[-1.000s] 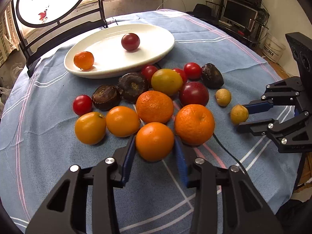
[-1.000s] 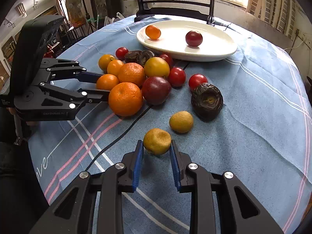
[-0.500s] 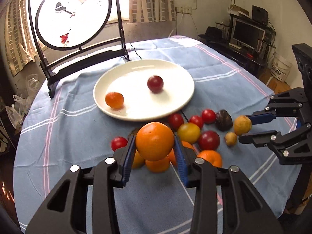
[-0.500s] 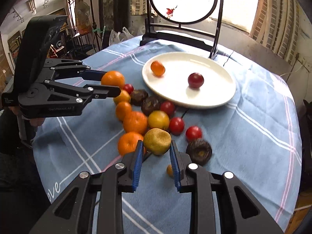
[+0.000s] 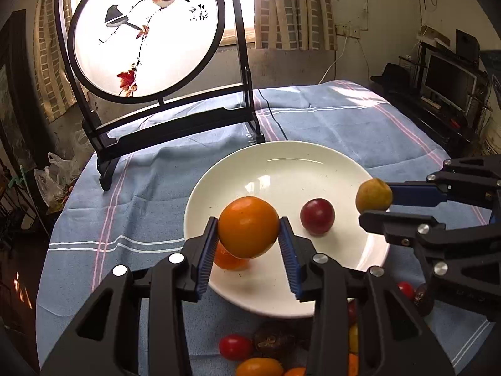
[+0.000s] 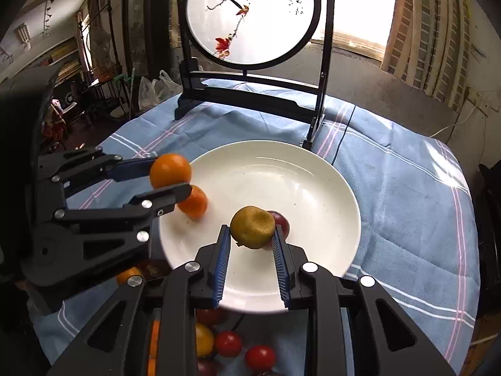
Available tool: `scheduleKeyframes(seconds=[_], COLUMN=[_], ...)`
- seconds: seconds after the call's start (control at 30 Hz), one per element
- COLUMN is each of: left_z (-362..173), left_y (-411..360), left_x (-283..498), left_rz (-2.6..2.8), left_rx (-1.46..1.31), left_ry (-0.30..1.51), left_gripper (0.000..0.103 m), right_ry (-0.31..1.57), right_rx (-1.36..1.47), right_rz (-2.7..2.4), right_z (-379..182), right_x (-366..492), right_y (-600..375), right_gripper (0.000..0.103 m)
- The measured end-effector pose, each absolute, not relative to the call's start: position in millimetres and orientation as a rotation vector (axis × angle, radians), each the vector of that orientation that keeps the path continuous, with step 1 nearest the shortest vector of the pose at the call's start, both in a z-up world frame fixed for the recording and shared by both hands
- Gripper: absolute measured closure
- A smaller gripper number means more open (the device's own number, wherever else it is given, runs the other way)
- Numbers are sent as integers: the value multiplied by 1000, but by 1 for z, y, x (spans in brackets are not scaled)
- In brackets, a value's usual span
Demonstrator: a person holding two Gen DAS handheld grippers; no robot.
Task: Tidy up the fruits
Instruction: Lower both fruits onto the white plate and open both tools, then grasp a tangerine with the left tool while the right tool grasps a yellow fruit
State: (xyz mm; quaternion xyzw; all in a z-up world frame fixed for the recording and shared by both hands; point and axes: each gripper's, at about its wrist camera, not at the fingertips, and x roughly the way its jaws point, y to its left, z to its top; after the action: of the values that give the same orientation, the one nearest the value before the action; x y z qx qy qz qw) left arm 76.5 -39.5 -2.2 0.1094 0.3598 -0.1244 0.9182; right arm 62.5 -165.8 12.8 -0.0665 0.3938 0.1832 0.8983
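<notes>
Orange [image 5: 248,231] clamped in left gripper [image 5: 249,247], yellow fruit [image 6: 253,231] in right gripper [image 6: 252,250], above plate [image 5: 281,169].

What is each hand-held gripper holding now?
Left hand-held gripper: closed on the orange.
Right hand-held gripper: closed on the yellow-brown fruit.

My left fingers [image 5: 219,241] hold an orange [image 5: 248,231] above the plate [image 5: 281,163]; my right fingers [image 6: 279,260] hold a fruit [image 6: 253,231] over it. Behind the plate stands a screen [image 5: 144,34].
</notes>
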Motion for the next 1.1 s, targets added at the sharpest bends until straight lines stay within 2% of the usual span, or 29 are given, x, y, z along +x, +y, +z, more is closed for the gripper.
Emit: scheduleKeyframes(seconds=[0.47,0.5,0.53,0.6,1.1], left_z=[-41,-41,-40,-37,-14], left_y=[-49,-50,-50,-48,-47], left_x=[112,111,110,108,67], left_rz=[-229,-227,-222,-211,-227], left_rx=[268,273,276,273,278], left_ry=[816,810,800,778,737], left_gripper=[64,58,48,40,40], right_ry=[905,914,911,889,839], right_rx=[-83,-77,-73,-80,-103], right_rz=[316,322,325,315,340], right_z=[-22,-23,-23,-19,8], right_x=[134,136,136,132,59], right_y=[-164,-164,-164,-165,-188], right_gripper=[75,71,67,66,61])
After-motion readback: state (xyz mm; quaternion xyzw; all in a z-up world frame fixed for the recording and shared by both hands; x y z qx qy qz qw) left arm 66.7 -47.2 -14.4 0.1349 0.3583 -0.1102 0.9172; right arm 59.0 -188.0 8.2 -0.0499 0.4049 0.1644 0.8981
